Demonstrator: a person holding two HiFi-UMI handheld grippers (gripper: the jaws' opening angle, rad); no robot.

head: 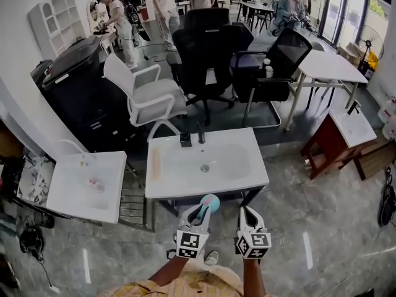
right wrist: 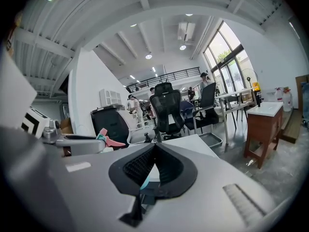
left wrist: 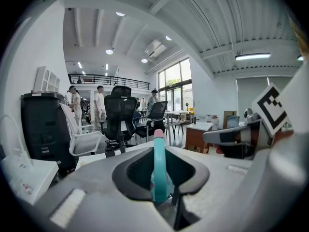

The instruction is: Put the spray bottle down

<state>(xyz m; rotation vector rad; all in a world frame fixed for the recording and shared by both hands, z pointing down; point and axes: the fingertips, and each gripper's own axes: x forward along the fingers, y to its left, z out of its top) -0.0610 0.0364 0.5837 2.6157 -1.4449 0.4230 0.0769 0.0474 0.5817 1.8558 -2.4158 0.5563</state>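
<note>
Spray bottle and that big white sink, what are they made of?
The spray bottle looks like plastic. It is smooth and an even teal all over, with a pink tip. The sink looks like glazed ceramic or a similar moulded stone. It is plain white and smooth, with a rounded one-piece basin. The pictures cannot settle which of the two it is.

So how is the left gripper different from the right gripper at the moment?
The left gripper is shut on a teal spray bottle; the right gripper holds nothing. The left gripper's jaws stand apart with the bottle upright between them; the right gripper's jaws meet at their tips. Both are white, carry a marker cube and point side by side toward the white sink.
</note>
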